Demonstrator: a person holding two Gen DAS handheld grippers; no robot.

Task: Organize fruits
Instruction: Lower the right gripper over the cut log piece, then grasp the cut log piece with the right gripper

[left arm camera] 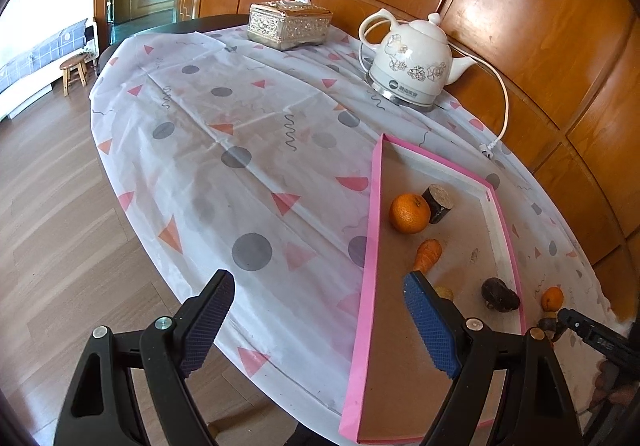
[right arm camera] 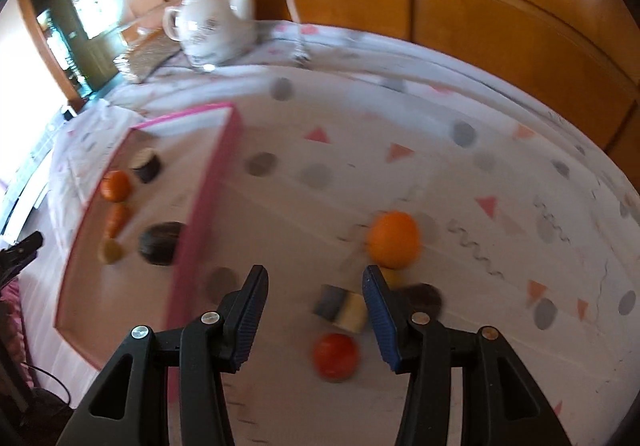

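I have the round tabletop (left arm camera: 248, 173) under a patterned cloth, with the pink-rimmed tray (left arm camera: 370, 230) sitting at its right side in my left camera. A white electric kettle (left arm camera: 412, 61) and a silver tissue box (left arm camera: 289, 25) stand at the far edge, clear of the work.

The tray already holds an orange (left arm camera: 409, 213), a dark cut cylinder piece (left arm camera: 439, 202), a carrot (left arm camera: 428, 254), a dark lumpy fruit (left arm camera: 500, 294) and a small yellowish piece partly hidden by my finger.

Outside the tray, to its right, loose pieces wait on the cloth: a large orange (right arm camera: 394, 245), a dark-and-cream cut piece (right arm camera: 341, 308), a red round fruit (right arm camera: 335, 356), and a dark piece half hidden behind my right finger. That view is blurred, so I won't name them more finely.

My left gripper (left arm camera: 320, 320) hovers at the tray's near-left rim, fingers wide, holding nothing. My right gripper (right arm camera: 316, 312) is also spread wide and empty, straddling the cut piece.

I judge the step as picking the next loose fruit. I'd lower the right gripper, centre on the cut piece, close, then carry it left over the pink rim.
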